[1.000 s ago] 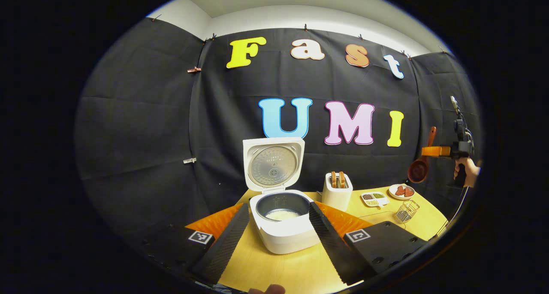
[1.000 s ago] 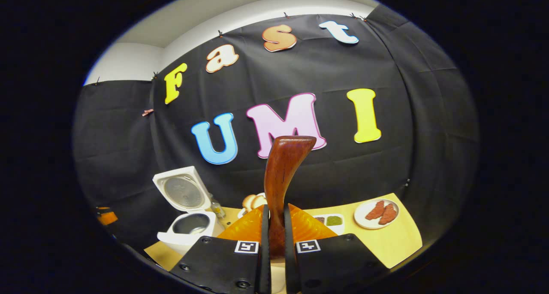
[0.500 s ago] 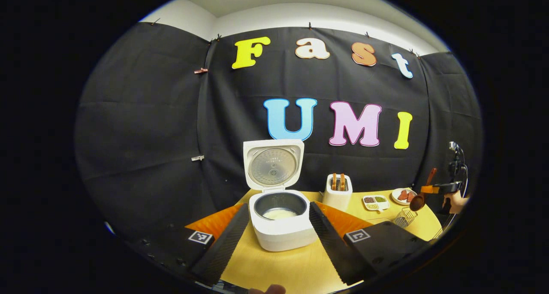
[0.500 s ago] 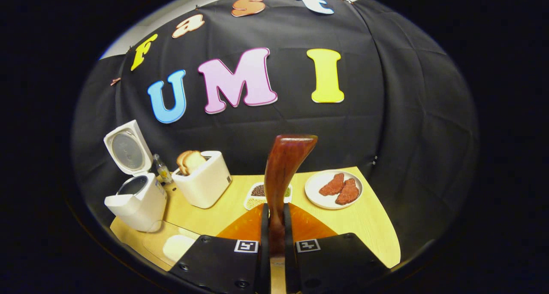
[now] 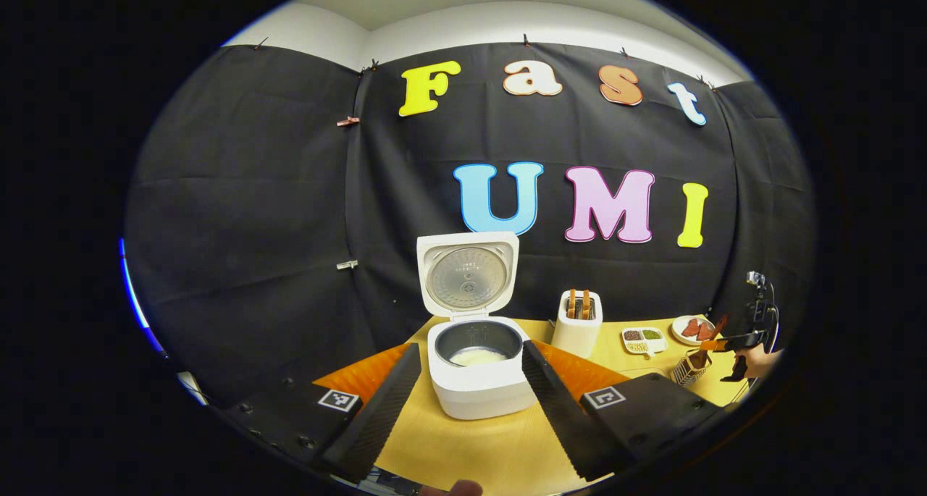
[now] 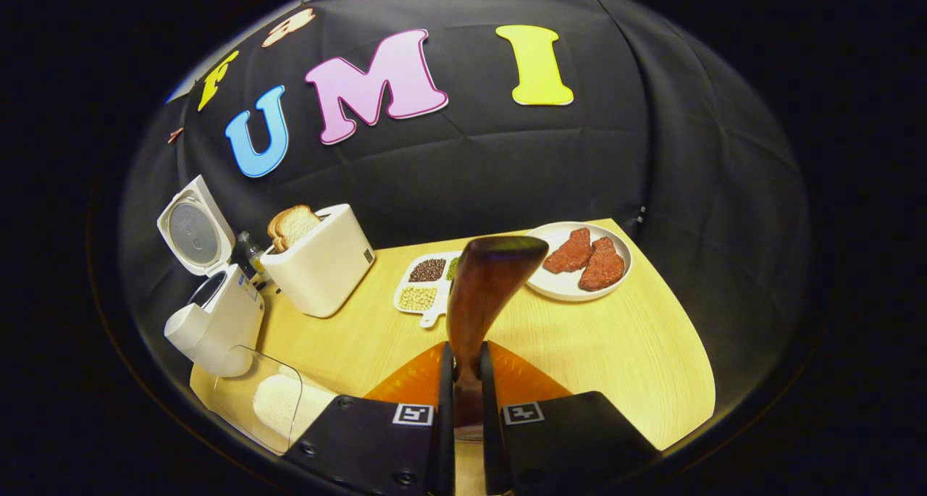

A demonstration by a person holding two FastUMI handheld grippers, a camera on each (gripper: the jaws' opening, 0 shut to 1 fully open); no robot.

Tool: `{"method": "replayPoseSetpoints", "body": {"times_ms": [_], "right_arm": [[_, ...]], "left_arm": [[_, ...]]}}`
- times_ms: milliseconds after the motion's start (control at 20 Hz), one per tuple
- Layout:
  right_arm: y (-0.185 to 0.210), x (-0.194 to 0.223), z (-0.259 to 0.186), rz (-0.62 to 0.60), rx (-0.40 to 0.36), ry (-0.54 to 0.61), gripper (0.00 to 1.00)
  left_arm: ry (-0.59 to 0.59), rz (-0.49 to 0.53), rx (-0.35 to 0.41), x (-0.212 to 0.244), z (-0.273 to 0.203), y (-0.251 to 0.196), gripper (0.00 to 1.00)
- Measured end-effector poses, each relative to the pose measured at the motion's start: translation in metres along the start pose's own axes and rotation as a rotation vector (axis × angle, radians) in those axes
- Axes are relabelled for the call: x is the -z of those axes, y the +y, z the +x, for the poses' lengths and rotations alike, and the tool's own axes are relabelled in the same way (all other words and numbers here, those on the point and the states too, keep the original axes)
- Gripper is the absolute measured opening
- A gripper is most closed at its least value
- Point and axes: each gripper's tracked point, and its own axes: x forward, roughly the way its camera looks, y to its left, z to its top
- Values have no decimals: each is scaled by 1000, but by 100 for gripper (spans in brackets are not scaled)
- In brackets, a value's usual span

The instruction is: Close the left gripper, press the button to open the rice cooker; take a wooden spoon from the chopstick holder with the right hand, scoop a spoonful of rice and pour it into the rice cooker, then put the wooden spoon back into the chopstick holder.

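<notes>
The white rice cooker stands with its lid up and white rice in the pot. My left gripper is open, one finger on each side of the cooker and a little in front of it. Far right in the left gripper view, the right gripper holds the wooden spoon, whose lower end reaches into the wire chopstick holder. In the right gripper view, my right gripper is shut on the spoon's brown handle, which stands upright. The holder is hidden below.
A white toaster with bread stands beside the cooker. A clear container of rice sits near the table's front. A divided dish of beans and a plate of meat lie behind the spoon.
The right gripper has come down with the spoon, from high above the table to the wire holder. The left gripper has stayed open and drifted back slightly.
</notes>
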Motion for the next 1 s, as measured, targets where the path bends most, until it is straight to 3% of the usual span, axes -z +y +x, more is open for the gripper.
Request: {"method": "replayPoseSetpoints", "body": {"times_ms": [150, 200, 250, 300, 350, 450, 550, 600, 750, 1000], "right_arm": [[-11, -7, 4, 26, 36, 5, 20], [-16, -6, 3, 28, 51, 19, 35], [-20, -4, -2, 26, 59, 32, 41], [-22, -2, -4, 23, 62, 43, 34], [-22, 0, -8, 16, 62, 55, 57], [-23, 2, -21, -7, 59, 64, 73], [-27, -4, -39, -3, 71, 46, 82], [-26, -10, -47, 16, 75, 22, 93], [-19, -32, -86, 51, 66, -60, 98], [4, -70, -154, 58, 41, -204, 98]], "left_arm": [[-20, 17, 1, -11, 1, -2, 97], [-29, 18, 4, -14, 1, -3, 97], [-41, 18, 10, -20, 3, -4, 97], [-51, 21, 14, -24, 5, -5, 97], [-63, 25, 15, -30, 7, -4, 97], [-88, 27, 24, -40, 12, -4, 96], [-106, 23, 40, -48, 16, -7, 97], [-116, 21, 48, -53, 19, -7, 96], [-151, 27, 70, -76, 32, -9, 97], [-227, 45, 104, -124, 74, -11, 97]]}}
